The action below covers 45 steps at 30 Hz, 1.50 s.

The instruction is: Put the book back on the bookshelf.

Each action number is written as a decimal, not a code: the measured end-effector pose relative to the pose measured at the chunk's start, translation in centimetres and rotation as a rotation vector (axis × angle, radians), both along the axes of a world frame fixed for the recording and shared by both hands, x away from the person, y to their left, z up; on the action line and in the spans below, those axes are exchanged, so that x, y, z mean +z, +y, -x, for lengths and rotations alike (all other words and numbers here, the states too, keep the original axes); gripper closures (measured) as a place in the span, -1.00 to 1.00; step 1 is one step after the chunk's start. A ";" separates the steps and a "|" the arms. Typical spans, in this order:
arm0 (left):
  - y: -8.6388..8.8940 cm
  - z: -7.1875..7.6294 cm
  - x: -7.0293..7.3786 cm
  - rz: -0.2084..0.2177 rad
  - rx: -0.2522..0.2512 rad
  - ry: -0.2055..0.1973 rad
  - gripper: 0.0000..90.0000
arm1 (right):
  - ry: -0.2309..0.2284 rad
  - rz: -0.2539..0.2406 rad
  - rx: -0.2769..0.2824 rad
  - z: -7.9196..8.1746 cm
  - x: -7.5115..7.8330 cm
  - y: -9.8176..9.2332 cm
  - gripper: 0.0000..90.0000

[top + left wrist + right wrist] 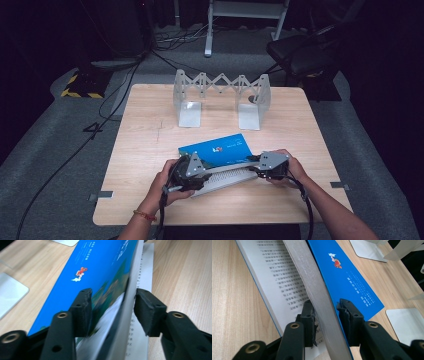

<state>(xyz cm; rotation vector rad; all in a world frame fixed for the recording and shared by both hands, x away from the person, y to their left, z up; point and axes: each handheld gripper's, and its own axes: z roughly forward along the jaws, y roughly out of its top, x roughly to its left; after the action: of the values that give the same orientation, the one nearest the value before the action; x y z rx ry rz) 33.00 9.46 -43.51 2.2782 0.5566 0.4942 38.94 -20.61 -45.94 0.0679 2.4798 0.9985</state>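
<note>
near the person, on the smooth wooden table, lies an open blue book. the left gripper straddles its thick page block, jaws slightly spread. the right gripper pinches the pages. farther back stands a grey metal zigzag rack.

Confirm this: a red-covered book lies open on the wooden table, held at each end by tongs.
Not quite. The book has a blue cover, not red, as the high view shows. It does lie open on the wooden table, with the left tongs and right tongs at its ends.
</note>
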 end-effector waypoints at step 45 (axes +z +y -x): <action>-1.4 -1.1 -1.8 -0.090 0.048 -0.042 0.44 | 0.043 -0.114 0.033 -1.4 -0.7 0.2 0.36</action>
<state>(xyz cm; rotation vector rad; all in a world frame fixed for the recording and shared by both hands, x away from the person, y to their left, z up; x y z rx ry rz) 34.09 8.01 -45.29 2.3382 0.5804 0.6000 40.34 -20.43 -46.62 0.0867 2.4680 1.1636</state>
